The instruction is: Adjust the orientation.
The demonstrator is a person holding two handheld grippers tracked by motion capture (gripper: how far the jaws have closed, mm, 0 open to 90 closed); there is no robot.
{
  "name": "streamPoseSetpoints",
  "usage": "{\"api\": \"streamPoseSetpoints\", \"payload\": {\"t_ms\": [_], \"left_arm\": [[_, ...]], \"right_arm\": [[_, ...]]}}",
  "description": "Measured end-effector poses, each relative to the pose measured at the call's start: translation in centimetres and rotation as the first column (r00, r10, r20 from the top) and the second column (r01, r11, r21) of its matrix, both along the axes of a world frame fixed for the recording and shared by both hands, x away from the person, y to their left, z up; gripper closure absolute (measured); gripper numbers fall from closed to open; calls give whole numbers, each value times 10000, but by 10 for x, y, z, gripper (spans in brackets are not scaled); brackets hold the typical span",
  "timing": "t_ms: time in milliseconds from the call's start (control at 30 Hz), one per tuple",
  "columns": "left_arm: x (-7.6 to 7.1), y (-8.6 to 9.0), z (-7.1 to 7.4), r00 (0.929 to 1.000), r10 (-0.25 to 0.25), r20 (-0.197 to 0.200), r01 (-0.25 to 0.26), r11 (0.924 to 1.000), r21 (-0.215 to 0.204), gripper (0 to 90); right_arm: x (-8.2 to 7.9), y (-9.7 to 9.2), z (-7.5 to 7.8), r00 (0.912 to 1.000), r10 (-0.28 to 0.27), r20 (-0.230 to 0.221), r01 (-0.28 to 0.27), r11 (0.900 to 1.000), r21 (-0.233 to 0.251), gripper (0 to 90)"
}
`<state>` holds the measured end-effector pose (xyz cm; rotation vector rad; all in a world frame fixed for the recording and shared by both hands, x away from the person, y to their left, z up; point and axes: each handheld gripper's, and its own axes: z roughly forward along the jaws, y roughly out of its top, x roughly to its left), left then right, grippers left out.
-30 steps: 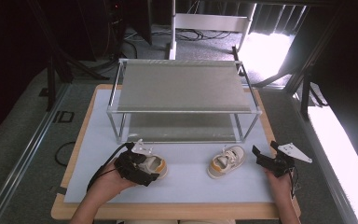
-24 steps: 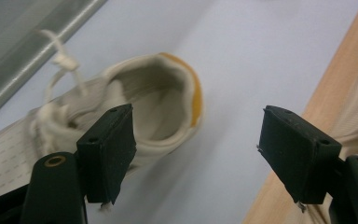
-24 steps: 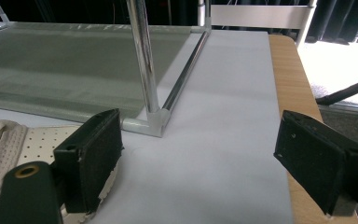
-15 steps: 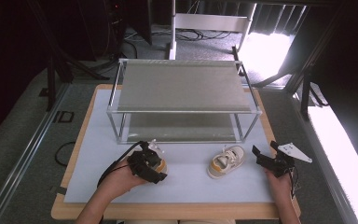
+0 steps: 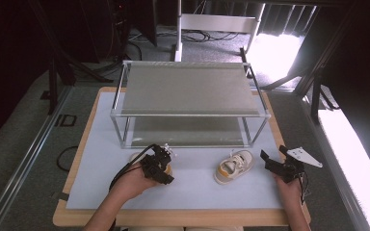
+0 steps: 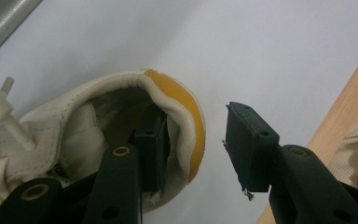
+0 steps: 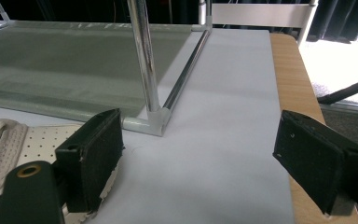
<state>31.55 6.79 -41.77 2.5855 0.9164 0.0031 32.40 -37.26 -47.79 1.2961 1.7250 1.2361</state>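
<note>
The small cream shoe [image 6: 121, 121] on the near left of the worktop [image 5: 192, 187] looks light and soft, its padded heel collar [image 6: 182, 116] the firmest thin edge to pinch, so I take it there. My left claw [image 6: 193, 149] has just been closing, one jaw inside the heel opening and the other outside, not yet pressing. It reaches in low from the near edge, while my right claw [image 7: 196, 154] hangs wide apart, empty, beside the other shoe [image 5: 234, 165].

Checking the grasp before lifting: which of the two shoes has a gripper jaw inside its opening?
The left shoe: the left gripper straddles its yellow-edged heel wall, one jaw inside, and has been closing. The right shoe lies untouched beside the open right gripper.
</note>
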Motion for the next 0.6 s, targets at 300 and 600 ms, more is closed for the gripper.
{"api": "streamPoseSetpoints", "payload": {"t_ms": [300,600], "left_arm": [[6,-4,-2,9982,-476,-357,487,9983,321,651],[6,-1,1,9916,-1143,-599,1180,9911,620,776]], "right_arm": [[0,0,0,10000,2,-13,-2,10000,2,152],[0,0,0,10000,23,-29,-23,10000,28,152]]}}
